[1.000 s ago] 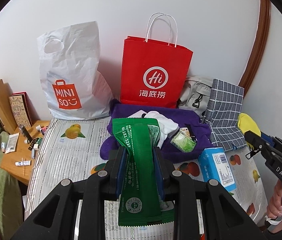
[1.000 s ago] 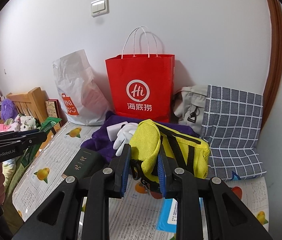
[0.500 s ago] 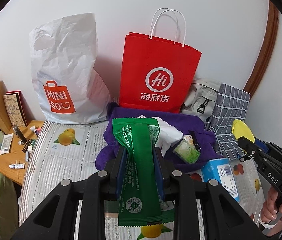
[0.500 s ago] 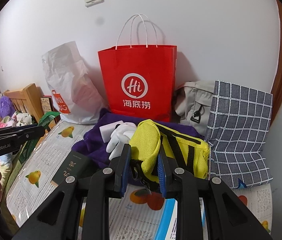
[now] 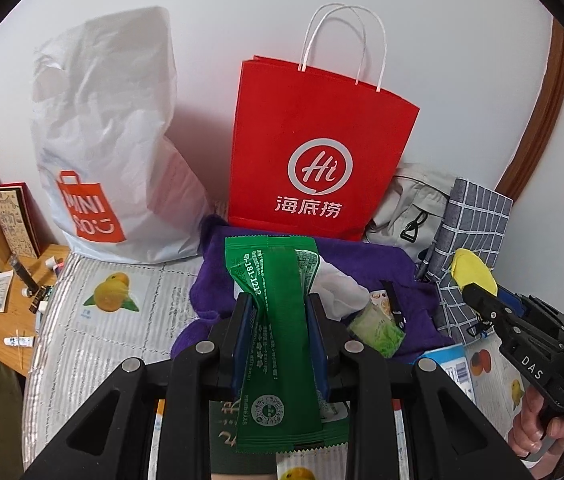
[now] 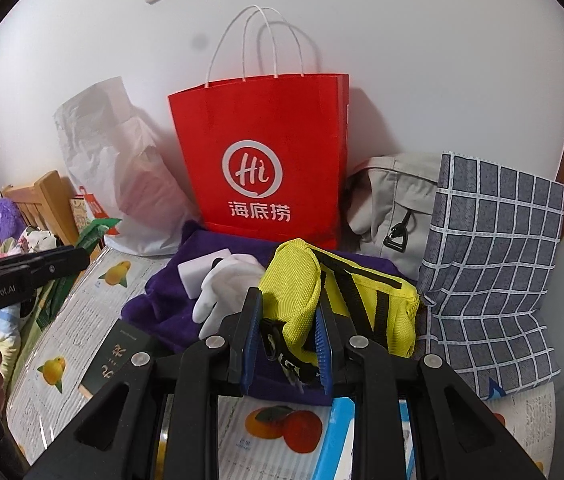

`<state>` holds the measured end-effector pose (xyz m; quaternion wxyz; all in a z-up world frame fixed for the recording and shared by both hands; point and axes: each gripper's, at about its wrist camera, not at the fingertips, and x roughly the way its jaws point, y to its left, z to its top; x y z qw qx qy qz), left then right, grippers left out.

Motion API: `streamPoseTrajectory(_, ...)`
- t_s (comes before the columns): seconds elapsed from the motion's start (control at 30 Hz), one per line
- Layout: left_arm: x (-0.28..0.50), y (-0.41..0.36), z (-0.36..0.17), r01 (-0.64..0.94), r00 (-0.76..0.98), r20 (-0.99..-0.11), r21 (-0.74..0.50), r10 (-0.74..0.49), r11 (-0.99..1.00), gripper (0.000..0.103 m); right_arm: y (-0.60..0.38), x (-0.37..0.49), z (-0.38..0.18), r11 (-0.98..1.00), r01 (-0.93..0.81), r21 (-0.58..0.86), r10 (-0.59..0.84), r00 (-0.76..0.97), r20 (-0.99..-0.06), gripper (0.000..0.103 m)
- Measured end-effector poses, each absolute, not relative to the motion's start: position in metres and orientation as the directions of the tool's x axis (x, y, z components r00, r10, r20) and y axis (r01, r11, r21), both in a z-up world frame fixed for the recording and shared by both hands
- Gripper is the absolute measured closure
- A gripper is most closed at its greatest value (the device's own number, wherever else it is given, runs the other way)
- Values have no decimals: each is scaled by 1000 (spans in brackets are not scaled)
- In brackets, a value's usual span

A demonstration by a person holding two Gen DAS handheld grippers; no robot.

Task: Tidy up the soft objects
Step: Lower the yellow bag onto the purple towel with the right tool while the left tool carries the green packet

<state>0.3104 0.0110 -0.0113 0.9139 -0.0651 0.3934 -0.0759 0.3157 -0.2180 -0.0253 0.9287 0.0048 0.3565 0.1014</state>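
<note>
Soft objects are being carried, one in each tool, toward the bags at the far wall.

Left wrist view: the left tool (image 5: 278,340) is clamping a green packet (image 5: 278,344) between its pads, the packet standing upright and hanging out below them. It is hovering above the bed (image 5: 98,344), in front of a purple cloth (image 5: 362,260) lying just before the red paper bag (image 5: 318,152). A white plastic bag (image 5: 114,140) is standing to the left of the red one. At the right edge, the right tool (image 5: 478,292) is showing with a yellow pouch (image 5: 474,272) in its tip.

Right wrist view: the right tool (image 6: 288,338) is gripping the yellow pouch (image 6: 322,296) by its near end, the pouch's black straps facing up. A white glove (image 6: 226,292) is lying on the purple cloth (image 6: 162,304), to the pouch's left. A grey bag (image 6: 394,196) and a checked bag (image 6: 490,256) are leaning at the far right. The left tool (image 6: 78,256) is showing at the left edge.

Judgement: the step in hand is transport. The next move calls for lifting each item over a bag's rim before releasing; which bag is intended cannot be told.
</note>
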Motion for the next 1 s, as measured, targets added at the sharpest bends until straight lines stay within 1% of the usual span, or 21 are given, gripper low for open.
streamPoseTrajectory(0.43, 355, 11, -37, 53, 654, -730, -219, -199, 974, 78, -224, 358, -36, 981, -167, 100, 191, 722, -665, 78)
streamPoseTrajectory(0.63, 372, 6, -50, 51, 644, -736, -228, -207, 972, 78, -224, 373, -49, 978, -180, 108, 206, 716, -667, 78)
streamPoseTrajectory(1.0, 396, 8, -76, 19, 617, -764, -226, -189, 974, 78, -228, 404, -78, 973, -196, 125, 226, 669, -708, 78)
